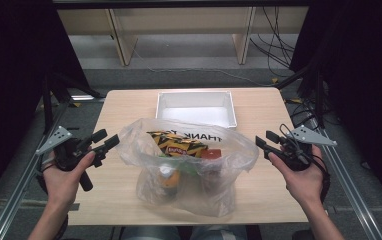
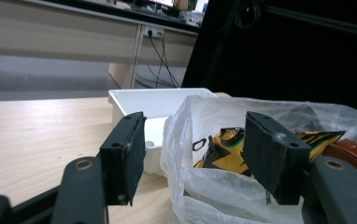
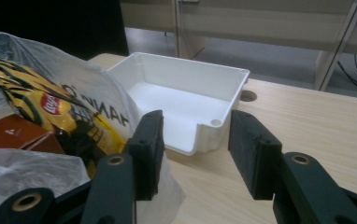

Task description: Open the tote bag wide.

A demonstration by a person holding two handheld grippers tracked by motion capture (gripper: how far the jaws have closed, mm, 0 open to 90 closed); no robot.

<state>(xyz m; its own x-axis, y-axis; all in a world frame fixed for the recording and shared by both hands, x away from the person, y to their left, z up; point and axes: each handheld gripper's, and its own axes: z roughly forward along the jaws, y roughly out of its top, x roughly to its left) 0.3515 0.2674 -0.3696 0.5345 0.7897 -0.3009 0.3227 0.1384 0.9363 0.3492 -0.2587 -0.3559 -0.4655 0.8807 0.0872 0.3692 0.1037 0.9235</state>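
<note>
A clear plastic bag [image 1: 189, 172] printed with "THANK YOU" stands on the wooden table [image 1: 124, 107], its mouth wide. Inside are a yellow-and-black chip packet [image 1: 176, 142], a brown box [image 1: 210, 154] and an orange-topped item [image 1: 169, 177]. My left gripper [image 1: 106, 139] hovers just off the bag's left rim, jaws open, nothing pressed between them. My right gripper [image 1: 264, 140] hovers at the bag's right rim, also open and empty. In the left gripper view the bag [image 2: 214, 186] and packet [image 2: 228, 144] lie past the open jaws. In the right gripper view the bag [image 3: 88, 88] sits left of the jaws.
A white rectangular bin [image 1: 196, 93] stands empty behind the bag near the table's far edge, also seen as the bin [image 2: 158, 100] and the bin [image 3: 181, 93]. Metal frame rails run along both table sides. Desks and cables stand beyond the table.
</note>
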